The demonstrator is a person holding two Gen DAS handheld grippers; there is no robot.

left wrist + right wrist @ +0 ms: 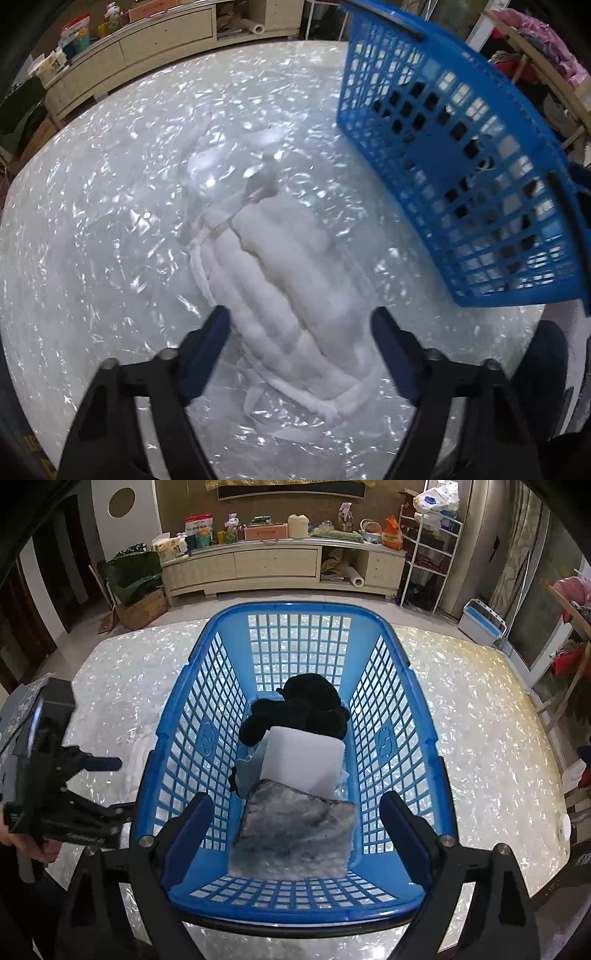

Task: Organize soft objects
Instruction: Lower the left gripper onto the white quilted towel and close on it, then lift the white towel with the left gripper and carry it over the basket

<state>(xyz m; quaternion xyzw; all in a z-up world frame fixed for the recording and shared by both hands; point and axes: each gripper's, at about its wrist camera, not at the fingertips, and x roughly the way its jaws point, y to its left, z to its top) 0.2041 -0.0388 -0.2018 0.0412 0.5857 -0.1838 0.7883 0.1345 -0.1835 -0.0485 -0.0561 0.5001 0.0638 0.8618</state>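
- Left tongs (301,349) point steeply down with jaws apart, one on each side of a white pad (295,288); the pads do not look to be pressing on it yet.
- The pad lies flat on the shiny bench (92,221), just beside the basket (461,166). It looks fluffy, quilted and light, with thin straps or loops at its edges, and seems partly wrapped in clear film, which may be slippery.
- I judge it soft enough to squash and droop, so a pinch across the thick middle should hold better than one on a strap or on loose film.
- Right tongs (297,821) hover over the near end of the basket, jaws wide apart and holding nothing.
- Basket contents, near to far: a grey fuzzy cloth (295,834) on the floor of it, a white folded piece (303,760) partly on top behind, then a black plush thing (303,709) at the far end.
- There is free room along the basket's sides and near rim for the pad.
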